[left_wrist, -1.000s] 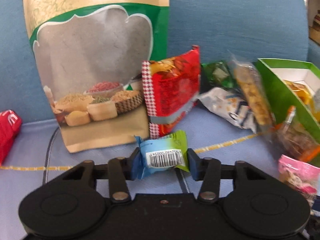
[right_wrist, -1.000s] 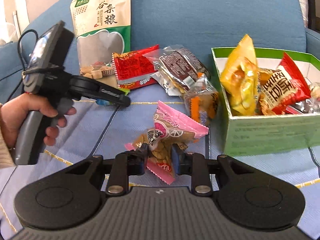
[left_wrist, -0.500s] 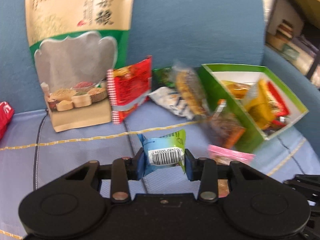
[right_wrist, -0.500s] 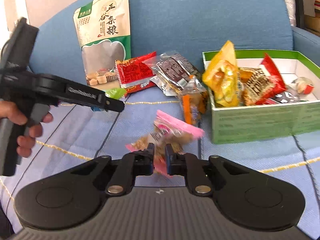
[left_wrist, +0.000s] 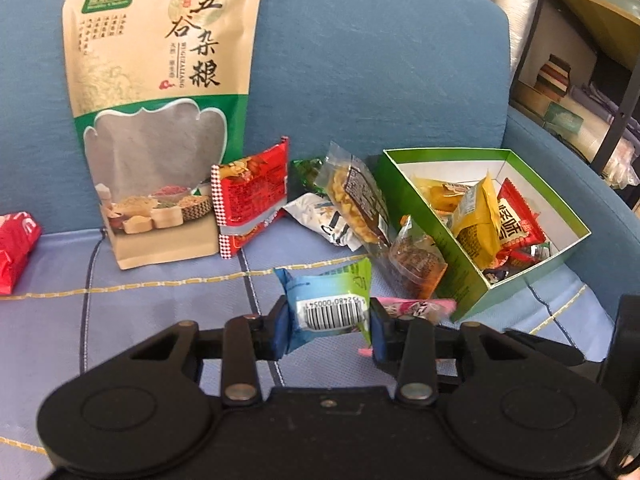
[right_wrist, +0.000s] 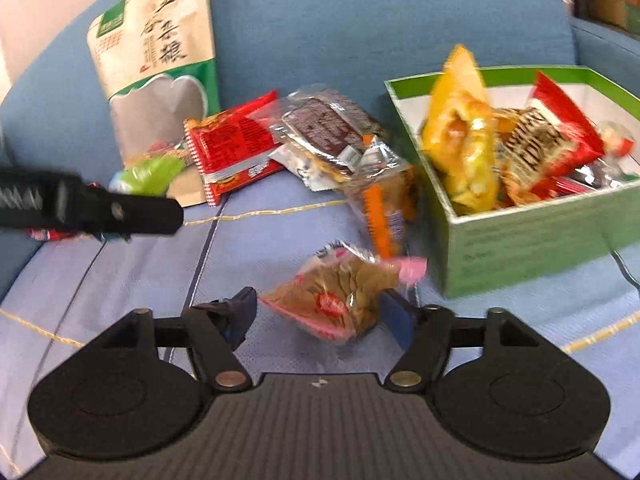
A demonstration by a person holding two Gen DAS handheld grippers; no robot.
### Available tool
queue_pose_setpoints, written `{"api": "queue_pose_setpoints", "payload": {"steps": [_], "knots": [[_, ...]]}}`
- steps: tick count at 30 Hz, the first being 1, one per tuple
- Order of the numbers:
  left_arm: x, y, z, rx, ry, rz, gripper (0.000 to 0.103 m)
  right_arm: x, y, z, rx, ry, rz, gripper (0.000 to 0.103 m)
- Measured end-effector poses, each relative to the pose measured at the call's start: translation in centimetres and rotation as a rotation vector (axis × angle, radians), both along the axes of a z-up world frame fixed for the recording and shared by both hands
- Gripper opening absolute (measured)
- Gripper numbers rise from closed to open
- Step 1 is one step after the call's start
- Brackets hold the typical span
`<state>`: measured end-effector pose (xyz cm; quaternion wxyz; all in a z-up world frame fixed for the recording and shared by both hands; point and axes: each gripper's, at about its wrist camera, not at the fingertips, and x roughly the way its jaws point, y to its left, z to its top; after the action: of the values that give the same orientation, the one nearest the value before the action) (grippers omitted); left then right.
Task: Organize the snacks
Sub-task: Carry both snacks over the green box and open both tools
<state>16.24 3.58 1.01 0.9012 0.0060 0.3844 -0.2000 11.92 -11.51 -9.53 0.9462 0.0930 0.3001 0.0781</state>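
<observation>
My left gripper (left_wrist: 328, 326) is shut on a small blue-and-green snack packet (left_wrist: 328, 304) with a barcode, held above the sofa seat. It shows at the left of the right wrist view (right_wrist: 120, 210). My right gripper (right_wrist: 320, 318) is open, its fingers either side of a pink-edged snack packet (right_wrist: 340, 292) lying on the seat; the packet also shows in the left wrist view (left_wrist: 416, 306). A green box (left_wrist: 464, 216), also seen in the right wrist view (right_wrist: 532, 236), holds several snacks at the right.
A tall grain pouch (left_wrist: 160, 120) leans on the blue backrest. A red packet (left_wrist: 252, 196), a clear packet (left_wrist: 356, 200) and an orange one (right_wrist: 384, 216) lie between pouch and box. Another red packet (left_wrist: 16, 248) lies far left. Shelves stand at the right.
My right gripper has opened and the pink-edged packet now lies between its fingers. My left gripper has lifted and swung right with the blue-and-green packet, toward the box.
</observation>
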Motion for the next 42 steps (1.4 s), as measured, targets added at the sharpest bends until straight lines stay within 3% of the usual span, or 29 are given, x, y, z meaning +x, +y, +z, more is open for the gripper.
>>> {"api": "queue_pose_setpoints", "payload": {"steps": [2,5,13,24,30,37,38,39,40,41,42], "knots": [[-0.2,-0.1,0.1,0.019,-0.003,0.005,0.011,-0.6,0.1,0.3,-0.015,-0.025,0.025,0.052],[-0.2,-0.5,0.2,0.033,-0.005,0.012,0.011,-1.4,-0.5,0.6,-0.014,-0.025,0.053,0.036],[-0.7,-2.5,1.8,0.033,-0.032,-0.020,0.010,-5.8,-3.9,1.7,0.114,-0.057,0.023,0.030],[-0.7,-10.3,7.3,-0.065,-0.140,-0.185,0.011,-11.4,-10.3,7.6,0.178,-0.281,-0.042,0.019],[0.5,-15.3,8.1,-0.050,-0.174,-0.239,0.011,-10.3,-14.4,9.3,0.054,-0.369,-0.174,0.019],[2.9,-19.3,6.2,-0.002,-0.158,-0.250,0.013,-4.2,-17.5,7.2,-0.097,-0.341,-0.292,0.019],[3.4,-19.6,5.7,0.003,-0.150,-0.242,0.015,-3.3,-18.1,6.6,-0.104,-0.323,-0.305,0.021],[3.8,-19.8,5.1,0.010,-0.150,-0.236,0.030,-2.4,-18.4,6.0,-0.113,-0.300,-0.311,0.025],[4.1,-19.8,4.8,0.015,-0.157,-0.232,0.066,-1.8,-18.8,5.4,-0.123,-0.276,-0.317,0.039],[4.1,-19.9,4.4,0.028,-0.167,-0.220,0.089,-1.5,-18.9,4.9,-0.131,-0.256,-0.325,0.060],[4.1,-19.8,4.1,0.045,-0.177,-0.197,0.103,-1.4,-18.9,4.6,-0.137,-0.249,-0.334,0.080]]}}
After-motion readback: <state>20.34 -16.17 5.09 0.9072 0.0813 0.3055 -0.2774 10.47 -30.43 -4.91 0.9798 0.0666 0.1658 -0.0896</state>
